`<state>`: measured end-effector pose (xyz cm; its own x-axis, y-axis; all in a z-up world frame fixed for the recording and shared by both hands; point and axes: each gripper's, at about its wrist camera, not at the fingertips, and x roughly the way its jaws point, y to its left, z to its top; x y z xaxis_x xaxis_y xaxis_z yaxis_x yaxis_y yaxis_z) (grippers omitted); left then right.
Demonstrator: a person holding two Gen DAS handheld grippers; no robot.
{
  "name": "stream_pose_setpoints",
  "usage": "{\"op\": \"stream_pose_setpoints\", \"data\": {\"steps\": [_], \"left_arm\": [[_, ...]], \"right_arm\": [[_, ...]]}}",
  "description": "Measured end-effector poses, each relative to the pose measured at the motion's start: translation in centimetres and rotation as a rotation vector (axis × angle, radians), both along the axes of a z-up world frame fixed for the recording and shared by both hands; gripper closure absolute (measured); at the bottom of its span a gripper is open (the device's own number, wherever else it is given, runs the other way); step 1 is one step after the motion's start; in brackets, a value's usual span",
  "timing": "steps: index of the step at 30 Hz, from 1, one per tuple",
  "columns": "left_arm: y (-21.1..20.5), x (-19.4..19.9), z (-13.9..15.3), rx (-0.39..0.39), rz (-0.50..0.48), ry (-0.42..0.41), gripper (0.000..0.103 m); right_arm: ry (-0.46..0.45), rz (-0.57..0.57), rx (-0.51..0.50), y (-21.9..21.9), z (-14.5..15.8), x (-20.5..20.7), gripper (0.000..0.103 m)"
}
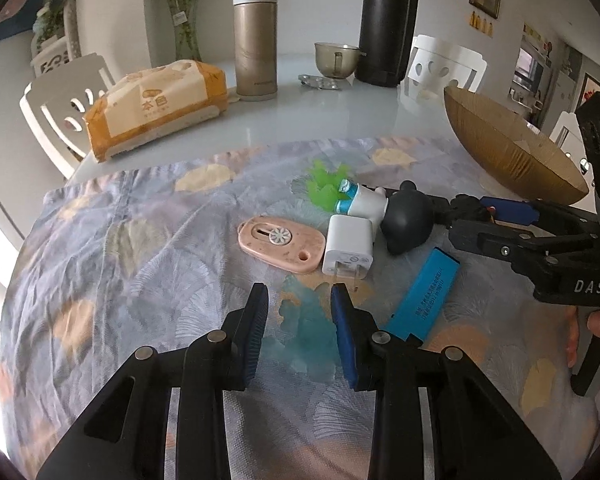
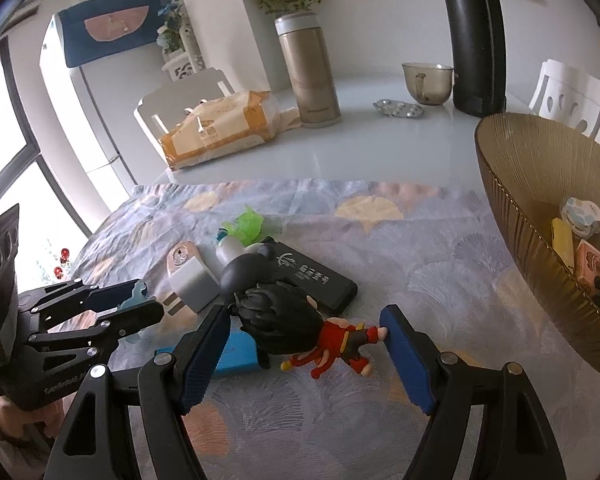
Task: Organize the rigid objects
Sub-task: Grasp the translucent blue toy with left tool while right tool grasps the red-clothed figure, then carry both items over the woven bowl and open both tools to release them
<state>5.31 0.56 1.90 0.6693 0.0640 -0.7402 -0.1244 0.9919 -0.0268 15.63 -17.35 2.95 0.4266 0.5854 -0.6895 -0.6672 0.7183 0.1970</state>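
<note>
Small objects lie clustered on a patterned cloth [image 1: 140,240]: a pink oval case [image 1: 281,243], a white charger plug [image 1: 348,248], a dark round figure [image 1: 408,220], a blue flat box [image 1: 424,292] and a green toy [image 1: 326,184]. My left gripper [image 1: 300,312] is open and empty, just short of the plug. In the right wrist view my right gripper [image 2: 306,338] is open around a red-clothed, black-haired figurine [image 2: 300,328] lying on the cloth beside a black case [image 2: 312,276]. The right gripper also shows in the left wrist view [image 1: 464,216].
A ribbed gold bowl [image 2: 512,216] holding several small items stands at the right. Farther back on the white table are a tissue pack [image 1: 156,108], a gold thermos [image 1: 256,44], a glass cup [image 1: 336,58], a black flask [image 1: 388,24] and a blister pack [image 2: 398,109].
</note>
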Motion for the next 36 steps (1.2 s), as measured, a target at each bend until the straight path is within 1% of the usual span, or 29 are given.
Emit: {"op": "stream_pose_setpoints", "data": {"steps": [5,9,12,13,16,19,24,29,32,34,36], "left_arm": [[0.2,-0.3,0.3,-0.002,0.014,-0.022,0.074],[0.5,-0.4,0.3,-0.013,0.029,-0.031,0.074],[1.2,-0.6,0.4,-0.052,0.041,-0.042,0.074],[1.5,-0.5,0.3,-0.066,0.055,-0.04,0.074],[2.1,-0.4,0.1,-0.099,0.078,-0.03,0.074],[1.9,-0.2,0.5,-0.111,0.084,-0.035,0.074],[0.4,0.8,2.2,-0.088,0.054,-0.062,0.074],[-1.3,2.6,4.6,-0.083,0.022,-0.1,0.074],[-2.8,4.1,5.9,-0.077,-0.009,-0.122,0.074],[-3.8,5.0,6.7,-0.077,-0.029,-0.136,0.074],[-5.0,6.2,7.5,-0.09,-0.058,-0.153,0.074]], "right_arm": [[-0.002,0.004,0.038,-0.5,0.3,-0.1,0.027],[0.016,-0.029,0.086,-1.5,0.4,0.3,0.027],[0.063,-0.029,0.139,-2.2,0.6,0.5,0.027],[0.064,-0.029,0.147,-2.3,0.7,0.5,0.027],[0.032,-0.03,0.174,-2.8,2.0,0.1,0.027],[0.016,-0.033,0.199,-3.3,3.0,-0.3,0.027],[-0.013,-0.054,0.233,-4.7,4.5,-0.5,0.027],[-0.021,-0.097,0.298,-6.7,5.6,0.0,0.027],[-0.064,-0.13,0.341,-8.3,7.0,-0.1,0.027],[-0.103,-0.164,0.341,-9.4,7.8,0.0,0.027],[-0.12,-0.204,0.338,-10.5,8.1,0.5,0.027]]}}
